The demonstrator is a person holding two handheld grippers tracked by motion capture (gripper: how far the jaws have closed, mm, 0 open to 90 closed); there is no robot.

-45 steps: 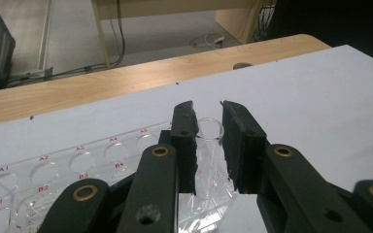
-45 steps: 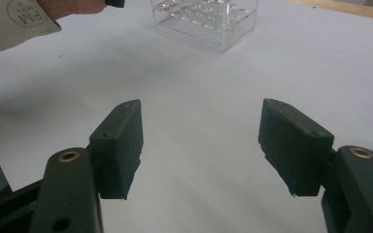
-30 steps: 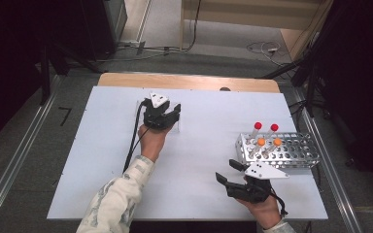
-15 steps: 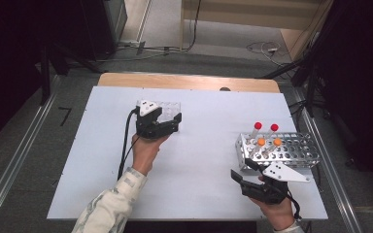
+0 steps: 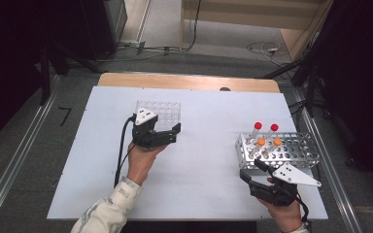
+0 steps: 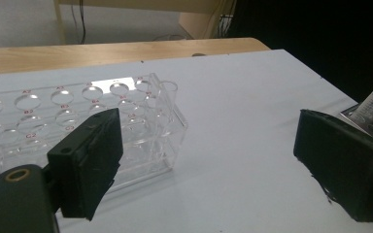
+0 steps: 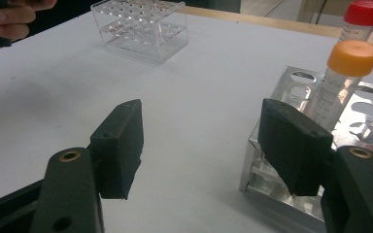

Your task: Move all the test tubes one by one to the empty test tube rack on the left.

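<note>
I'm working over a white board that's lying on a wooden tabletop, with the wood showing along the far edge. Metal rails are running down both sides on the grey floor. Black cables are trailing beyond the table, near a dark cabinet.

clear rack — glossy plastic | tube rack — shiny perforated metal | table — matt white

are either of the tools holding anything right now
No. The left tool, just opened, sits by the clear rack; the right tool is open near the metal rack.
</note>
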